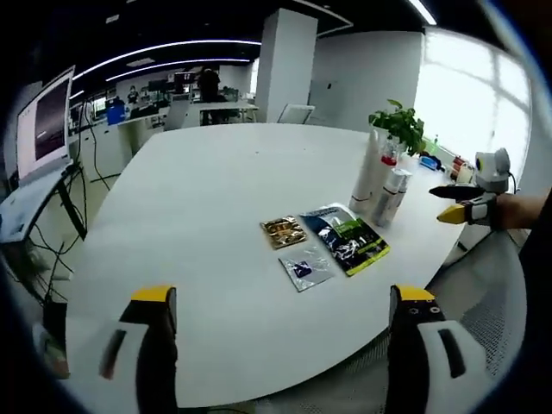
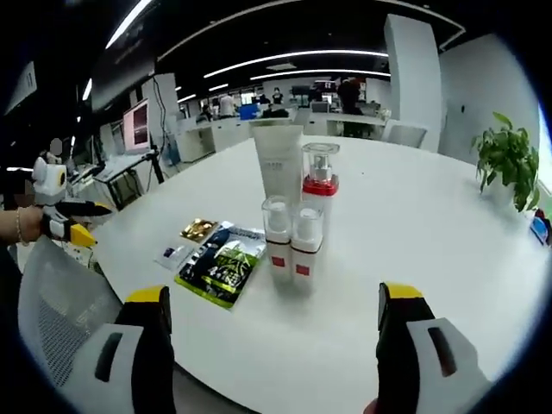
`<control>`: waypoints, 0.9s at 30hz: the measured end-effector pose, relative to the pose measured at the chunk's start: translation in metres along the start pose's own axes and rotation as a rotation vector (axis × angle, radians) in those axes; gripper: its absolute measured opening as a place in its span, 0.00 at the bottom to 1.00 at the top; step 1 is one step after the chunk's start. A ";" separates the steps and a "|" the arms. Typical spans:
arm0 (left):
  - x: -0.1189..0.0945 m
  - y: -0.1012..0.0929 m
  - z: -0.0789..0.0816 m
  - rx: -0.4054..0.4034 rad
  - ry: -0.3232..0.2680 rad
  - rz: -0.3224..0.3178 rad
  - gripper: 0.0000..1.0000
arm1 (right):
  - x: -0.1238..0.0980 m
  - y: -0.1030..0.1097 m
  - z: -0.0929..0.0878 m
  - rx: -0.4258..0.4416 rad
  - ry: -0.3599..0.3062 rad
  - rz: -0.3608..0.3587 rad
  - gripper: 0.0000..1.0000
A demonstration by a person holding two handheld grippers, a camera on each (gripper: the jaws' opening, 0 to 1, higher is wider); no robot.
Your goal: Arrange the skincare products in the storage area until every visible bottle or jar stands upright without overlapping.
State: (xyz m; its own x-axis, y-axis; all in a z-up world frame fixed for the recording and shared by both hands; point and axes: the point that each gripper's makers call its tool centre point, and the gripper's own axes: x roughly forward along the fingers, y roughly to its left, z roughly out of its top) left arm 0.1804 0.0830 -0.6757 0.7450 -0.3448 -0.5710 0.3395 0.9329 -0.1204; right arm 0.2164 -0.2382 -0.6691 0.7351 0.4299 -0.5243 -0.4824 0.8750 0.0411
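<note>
On a white office table point(image 2: 414, 224), four skincare bottles point(image 2: 293, 216) stand upright beside flat sachets point(image 2: 220, 259), both grippers point(image 1: 280, 328) point(image 2: 272, 332) wide open, holding nothing.

an open-plan office, by every sign. a large white meeting table point(image 1: 216, 224) in front, with a mesh-backed office chair point(image 2: 60, 302) pulled up at its edge. behind it, rows of white desks point(image 2: 224, 131) carrying monitors point(image 2: 136, 123), with people point(image 1: 208, 84) standing among them. long strip lights point(image 2: 293, 55) curving across a dark ceiling, a thick white column point(image 1: 285, 62), a bright window wall point(image 1: 470, 95) down one side. a potted green plant point(image 2: 509, 159) on the table, and a screen on a stand point(image 1: 43, 125) with cables trailing to the floor.
</note>
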 end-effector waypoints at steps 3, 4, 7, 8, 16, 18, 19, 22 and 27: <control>0.001 -0.003 -0.001 0.007 0.011 -0.007 0.97 | 0.001 0.005 0.000 -0.018 0.011 0.012 1.00; 0.001 -0.003 -0.002 0.011 0.012 -0.010 0.98 | 0.000 0.005 0.000 -0.022 0.009 0.013 1.00; 0.002 -0.005 -0.003 0.021 0.024 -0.008 0.97 | 0.000 0.004 0.000 -0.028 0.007 0.017 1.00; 0.001 -0.006 -0.002 0.024 0.027 -0.006 0.97 | 0.000 0.004 -0.001 -0.026 0.009 0.018 1.00; 0.013 -0.004 0.006 0.046 0.021 -0.004 0.96 | 0.000 0.001 -0.002 -0.014 0.009 0.012 1.00; 0.013 -0.003 0.004 0.042 0.031 -0.002 0.94 | -0.001 0.002 -0.003 -0.010 0.010 0.015 1.00; 0.012 -0.004 0.004 0.045 0.026 -0.006 0.94 | -0.001 0.002 -0.003 -0.009 0.010 0.015 1.00; 0.013 -0.005 0.002 0.045 0.032 -0.016 0.94 | -0.001 0.000 -0.003 -0.002 0.007 0.010 1.00; 0.017 -0.008 -0.004 0.075 0.056 -0.041 0.94 | 0.000 0.001 -0.006 0.009 0.014 0.016 1.00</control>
State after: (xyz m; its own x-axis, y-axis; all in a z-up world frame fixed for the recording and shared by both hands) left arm 0.1879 0.0705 -0.6877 0.6974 -0.3738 -0.6115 0.4124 0.9071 -0.0841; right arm 0.2135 -0.2381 -0.6741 0.7203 0.4407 -0.5357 -0.4897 0.8700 0.0572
